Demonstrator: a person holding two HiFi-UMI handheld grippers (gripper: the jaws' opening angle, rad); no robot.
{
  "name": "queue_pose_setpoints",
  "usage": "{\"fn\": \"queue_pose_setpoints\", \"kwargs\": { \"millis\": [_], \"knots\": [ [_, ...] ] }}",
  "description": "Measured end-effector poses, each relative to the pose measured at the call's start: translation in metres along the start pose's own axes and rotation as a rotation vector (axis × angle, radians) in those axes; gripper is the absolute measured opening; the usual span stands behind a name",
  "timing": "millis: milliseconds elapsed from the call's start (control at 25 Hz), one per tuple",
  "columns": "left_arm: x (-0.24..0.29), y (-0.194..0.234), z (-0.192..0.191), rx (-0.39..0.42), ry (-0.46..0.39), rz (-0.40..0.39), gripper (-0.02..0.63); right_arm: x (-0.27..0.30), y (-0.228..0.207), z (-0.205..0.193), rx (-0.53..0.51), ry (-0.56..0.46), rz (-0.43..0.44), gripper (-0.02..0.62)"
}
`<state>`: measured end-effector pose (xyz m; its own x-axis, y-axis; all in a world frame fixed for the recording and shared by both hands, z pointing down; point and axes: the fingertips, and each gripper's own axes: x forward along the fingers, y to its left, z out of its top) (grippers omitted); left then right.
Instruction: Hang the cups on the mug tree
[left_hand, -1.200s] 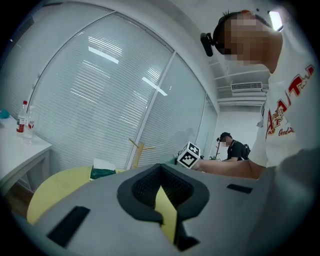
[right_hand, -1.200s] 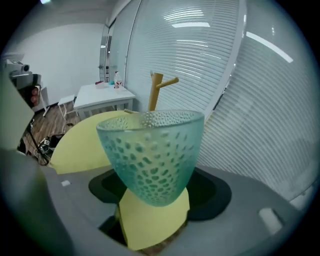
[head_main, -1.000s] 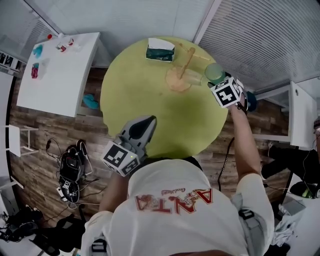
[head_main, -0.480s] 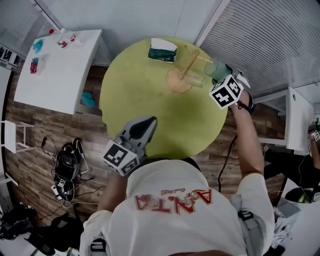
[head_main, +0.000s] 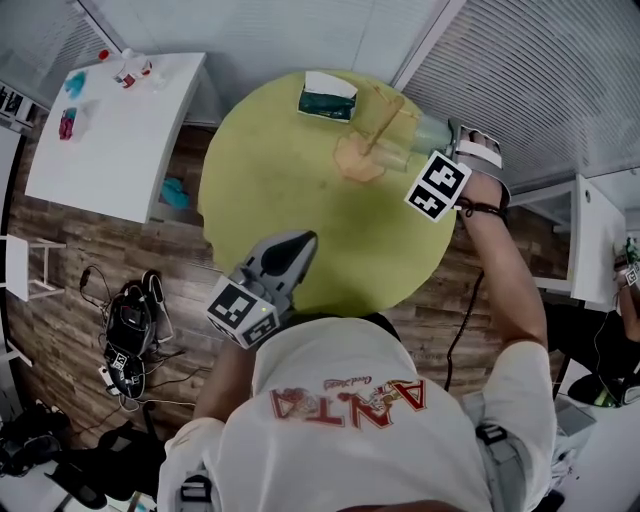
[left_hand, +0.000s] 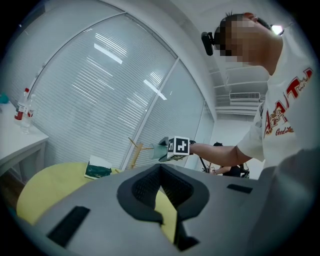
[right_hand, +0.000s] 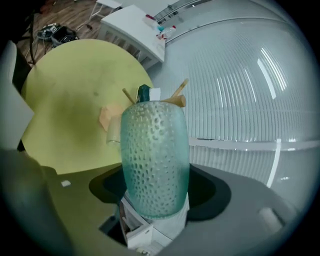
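Note:
A wooden mug tree (head_main: 372, 135) stands at the far right of the round yellow table (head_main: 270, 180). My right gripper (head_main: 445, 152) is shut on a green dimpled cup (head_main: 430, 130) and holds it in the air right beside the tree's pegs. In the right gripper view the cup (right_hand: 155, 145) fills the space between the jaws of the right gripper (right_hand: 157, 189), with the tree's pegs (right_hand: 177, 97) just behind it. A clear cup (right_hand: 114, 132) sits by the tree's base. My left gripper (head_main: 302, 241) hovers shut and empty over the table's near edge.
A dark green box (head_main: 328, 98) lies at the table's far edge, left of the tree. A white side table (head_main: 110, 130) with small bottles stands to the left. Window blinds run close behind the tree. Cables and gear lie on the wooden floor (head_main: 130, 330).
My right gripper has carried the green cup up and to the left, closer to the mug tree's pegs. The left gripper has stayed in place.

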<state>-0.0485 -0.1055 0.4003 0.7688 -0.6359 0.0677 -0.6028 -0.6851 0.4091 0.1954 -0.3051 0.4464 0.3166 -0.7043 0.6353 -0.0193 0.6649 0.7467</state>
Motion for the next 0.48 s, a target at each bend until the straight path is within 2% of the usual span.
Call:
{"fn": "queue_pose_setpoints", "kwargs": {
  "millis": [240, 480],
  "knots": [
    [-0.007, 0.005, -0.002, -0.005, -0.012, 0.009, -0.005, 0.003, -0.003, 0.015, -0.150, 0.067, -0.032, 0.331],
    [-0.015, 0.013, 0.001, -0.008, -0.009, 0.033, -0.005, 0.006, -0.001, 0.029, -0.148, 0.059, -0.029, 0.331]
  ]
}}
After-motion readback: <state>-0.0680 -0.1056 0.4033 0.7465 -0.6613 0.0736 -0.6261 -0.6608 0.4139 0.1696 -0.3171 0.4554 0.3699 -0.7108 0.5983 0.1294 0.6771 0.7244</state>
